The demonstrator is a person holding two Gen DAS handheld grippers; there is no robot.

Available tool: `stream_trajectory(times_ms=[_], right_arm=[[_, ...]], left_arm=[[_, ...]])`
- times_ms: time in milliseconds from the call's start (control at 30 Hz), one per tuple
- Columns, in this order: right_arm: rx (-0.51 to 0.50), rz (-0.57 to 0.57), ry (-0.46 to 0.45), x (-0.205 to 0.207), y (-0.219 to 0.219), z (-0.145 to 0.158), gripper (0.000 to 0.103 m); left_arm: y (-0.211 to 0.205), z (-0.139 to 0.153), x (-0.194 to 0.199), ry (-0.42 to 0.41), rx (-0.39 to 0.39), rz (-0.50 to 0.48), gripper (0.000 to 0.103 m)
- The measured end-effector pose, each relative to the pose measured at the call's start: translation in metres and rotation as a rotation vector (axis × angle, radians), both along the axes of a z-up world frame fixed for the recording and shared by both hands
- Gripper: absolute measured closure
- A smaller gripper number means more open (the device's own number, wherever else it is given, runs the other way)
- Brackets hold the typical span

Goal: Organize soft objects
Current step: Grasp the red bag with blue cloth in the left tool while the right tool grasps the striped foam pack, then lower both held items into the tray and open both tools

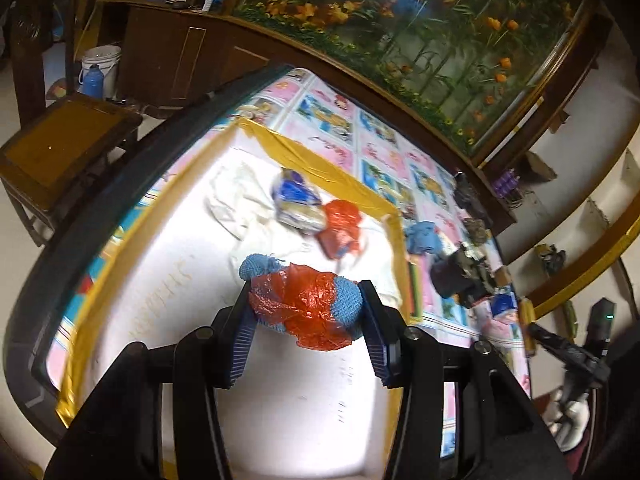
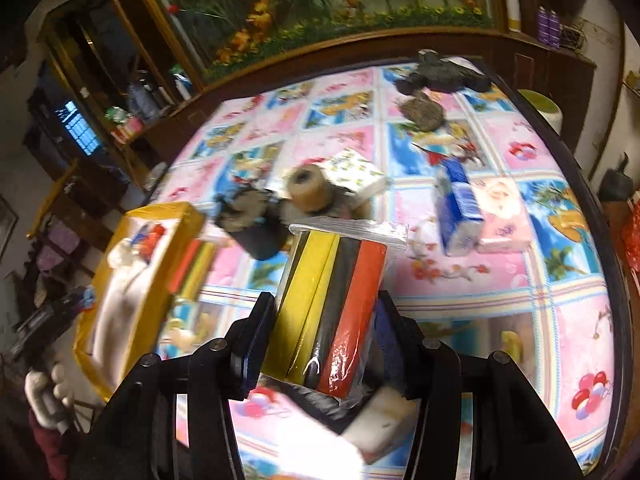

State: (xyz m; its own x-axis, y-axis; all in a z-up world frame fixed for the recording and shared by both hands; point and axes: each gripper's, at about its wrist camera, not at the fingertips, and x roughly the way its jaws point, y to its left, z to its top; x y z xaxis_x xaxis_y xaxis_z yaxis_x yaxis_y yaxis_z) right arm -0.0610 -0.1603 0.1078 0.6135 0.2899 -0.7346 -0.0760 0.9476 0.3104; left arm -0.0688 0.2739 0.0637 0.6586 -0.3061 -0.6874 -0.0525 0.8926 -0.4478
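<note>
My left gripper [image 1: 306, 302] is shut on a blue knitted bundle wrapped in red plastic [image 1: 308, 306], held above the white box with yellow-taped rim [image 1: 312, 160]. Inside the box lie a white cloth [image 1: 240, 196], a blue-patterned packet [image 1: 298, 202] and another red-wrapped item [image 1: 340, 228]. My right gripper [image 2: 324, 328] is shut on a clear zip bag of yellow, black and red foam sheets [image 2: 336, 312], lifted over the patterned tablecloth [image 2: 500, 280]. The yellow-rimmed box [image 2: 140, 280] shows at the left of the right wrist view.
On the table lie a blue cloth [image 1: 422, 236], a dark cup [image 2: 256, 228], a twine spool [image 2: 308, 188], a tissue pack [image 2: 356, 172], a blue-white packet [image 2: 460, 212], a pink pack [image 2: 504, 216] and dark items [image 2: 440, 74]. A wooden cabinet [image 1: 180, 56] stands behind.
</note>
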Motion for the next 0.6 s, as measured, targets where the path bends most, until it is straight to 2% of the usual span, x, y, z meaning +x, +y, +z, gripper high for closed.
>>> stream_trajectory(times_ms=[200,367,500,600], right_arm=[[0.107,0.183,0.000,0.012,0.054,0.012,0.053],[0.123,0.322,0.023,0.032,0.118,0.009,0.053],[0.138,0.400,0.070,0.053,0.162,-0.004,0.053],[0.124,0.440,0.091,0.065,0.188,-0.010,0.053]], left_arm=[[0.001,-0.026,0.035,0.132,0.062,-0.010,0.056],[0.000,-0.030,0.065,0.155,0.095,-0.009,0.056],[0.001,-0.041,0.089,0.192,0.073,0.002,0.055],[0.009,-0.048,0.101,0.203,0.046,0.053,0.051]])
